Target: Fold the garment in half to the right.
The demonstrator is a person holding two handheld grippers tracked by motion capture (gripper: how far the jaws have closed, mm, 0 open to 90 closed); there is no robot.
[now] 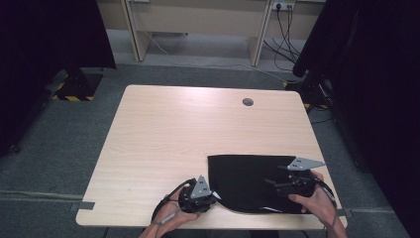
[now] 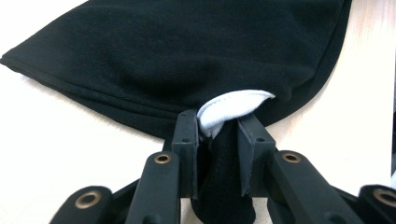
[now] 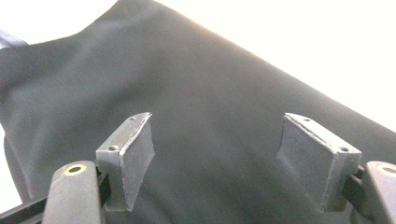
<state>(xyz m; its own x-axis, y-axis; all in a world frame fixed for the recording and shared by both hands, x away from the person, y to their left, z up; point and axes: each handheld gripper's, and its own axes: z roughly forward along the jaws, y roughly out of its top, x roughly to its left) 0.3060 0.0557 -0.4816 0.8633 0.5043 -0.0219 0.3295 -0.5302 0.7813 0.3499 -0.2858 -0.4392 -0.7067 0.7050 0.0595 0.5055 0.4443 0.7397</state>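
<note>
Pinching a corner of the black cloth (image 2: pixel 196 60), the left tool (image 2: pixel 218 135) has its jaws clenched on a bunched fold where a strip of white lining (image 2: pixel 233 106) peeks out. That cloth (image 1: pixel 252 181) lies flat on the near right part of the counter (image 1: pixel 163 129), its front edge close to the counter's near edge. Seen from above, the left tool (image 1: pixel 204 197) sits at the cloth's near left corner, while the right tool (image 1: pixel 292 184) hovers over its right side. Its jaws stand released and wide apart above the fabric (image 3: pixel 210 116), gripping nothing.

Judging by this, the work looks like folding or spreading the cloth, with one corner secured. Next, the right tool likely needs to drop onto an edge and close on it, so both hands can lift or fold evenly without dragging the cloth off the counter.
</note>
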